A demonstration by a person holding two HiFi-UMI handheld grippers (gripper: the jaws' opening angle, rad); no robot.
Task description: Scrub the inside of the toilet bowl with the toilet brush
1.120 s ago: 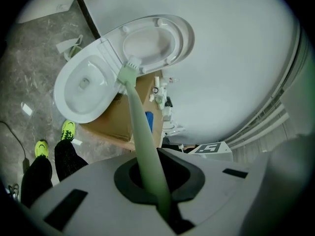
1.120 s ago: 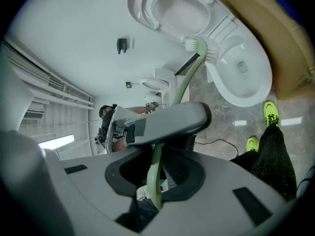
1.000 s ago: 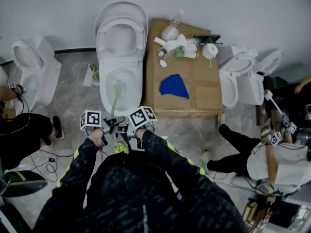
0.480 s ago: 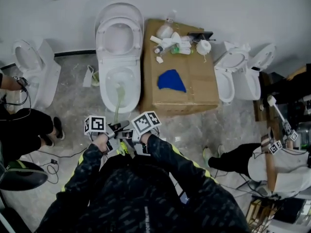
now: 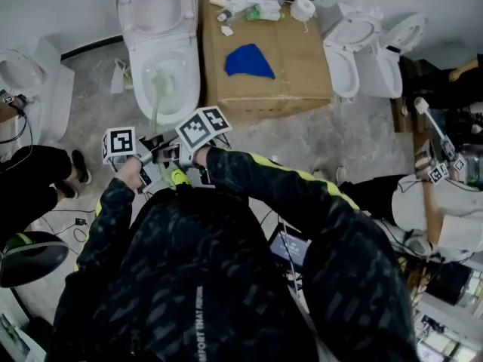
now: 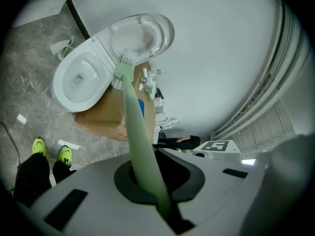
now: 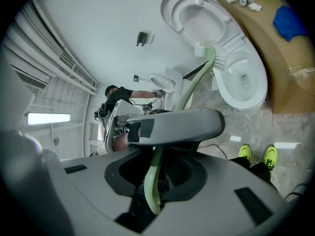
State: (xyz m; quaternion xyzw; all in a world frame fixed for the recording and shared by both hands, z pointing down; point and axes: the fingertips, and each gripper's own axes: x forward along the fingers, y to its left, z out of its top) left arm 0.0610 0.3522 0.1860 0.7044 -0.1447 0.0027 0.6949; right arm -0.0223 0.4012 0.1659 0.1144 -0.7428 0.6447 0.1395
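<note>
Cardboard box (image 5: pixel 294 66), taken as landmark. On its top I noted a blue cloth (image 5: pixel 247 61). At its far edge were white bottles (image 5: pixel 240 4) and a tissue roll (image 5: pixel 303 9). Just right of the box stood a spare white toilet (image 5: pixel 341 65). On the floor nearer me than the box were my lime shoes (image 6: pixel 38 146).

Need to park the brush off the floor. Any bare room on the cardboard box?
Yes: the cardboard box is bare right of the blue cloth and along its near edge. Its far end is crowded with bottles and a paper roll.
</note>
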